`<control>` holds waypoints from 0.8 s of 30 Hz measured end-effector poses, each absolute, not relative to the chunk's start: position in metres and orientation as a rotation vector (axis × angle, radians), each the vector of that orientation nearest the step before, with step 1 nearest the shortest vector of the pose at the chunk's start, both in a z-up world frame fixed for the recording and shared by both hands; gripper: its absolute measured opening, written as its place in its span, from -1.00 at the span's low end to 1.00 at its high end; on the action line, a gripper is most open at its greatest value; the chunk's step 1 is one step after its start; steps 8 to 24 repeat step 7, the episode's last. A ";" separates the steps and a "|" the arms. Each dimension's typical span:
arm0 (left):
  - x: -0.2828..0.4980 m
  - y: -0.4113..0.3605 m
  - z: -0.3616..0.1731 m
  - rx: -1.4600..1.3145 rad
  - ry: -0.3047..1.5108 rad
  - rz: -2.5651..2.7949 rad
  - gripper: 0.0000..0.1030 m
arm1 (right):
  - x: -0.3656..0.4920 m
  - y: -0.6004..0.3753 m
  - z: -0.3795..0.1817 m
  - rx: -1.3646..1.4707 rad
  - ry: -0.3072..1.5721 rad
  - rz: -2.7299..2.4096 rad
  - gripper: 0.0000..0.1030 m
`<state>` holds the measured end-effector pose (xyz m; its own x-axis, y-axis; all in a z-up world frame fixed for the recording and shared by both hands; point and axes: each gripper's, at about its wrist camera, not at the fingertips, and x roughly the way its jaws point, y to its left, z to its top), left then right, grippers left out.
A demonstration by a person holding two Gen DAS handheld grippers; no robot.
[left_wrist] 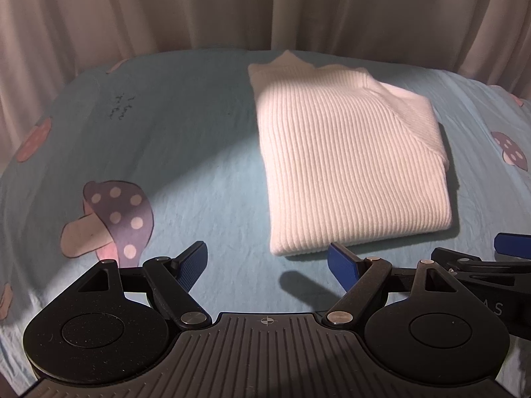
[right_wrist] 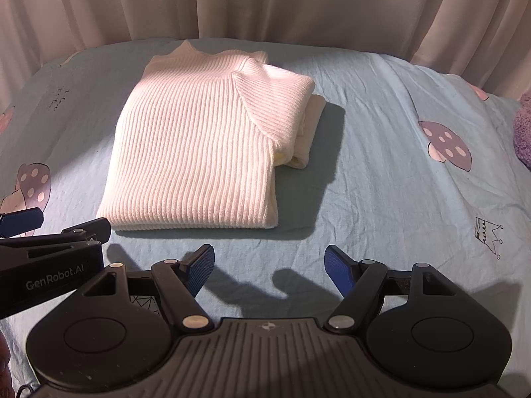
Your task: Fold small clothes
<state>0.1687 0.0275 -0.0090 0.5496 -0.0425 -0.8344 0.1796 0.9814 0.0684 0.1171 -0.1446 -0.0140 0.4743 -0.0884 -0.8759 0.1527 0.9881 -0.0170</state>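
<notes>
A white ribbed knit sweater (left_wrist: 345,162) lies folded into a neat rectangle on the light blue mushroom-print sheet (left_wrist: 186,139). It also shows in the right wrist view (right_wrist: 205,152), with a sleeve tucked under its right side. My left gripper (left_wrist: 267,265) is open and empty, just in front of the sweater's near edge. My right gripper (right_wrist: 269,270) is open and empty, a little in front of the sweater's near right corner. The two grippers are side by side; the left one shows in the right wrist view (right_wrist: 49,242).
Pale curtains (right_wrist: 265,0) hang behind the bed's far edge. A purple fluffy item (right_wrist: 523,129) lies at the far right. The sheet (right_wrist: 398,165) is wrinkled, with mushroom and crown prints.
</notes>
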 end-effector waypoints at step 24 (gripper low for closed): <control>0.169 0.025 -0.009 0.166 0.990 -0.137 0.64 | 0.116 -0.146 -0.013 0.063 1.064 -0.144 0.43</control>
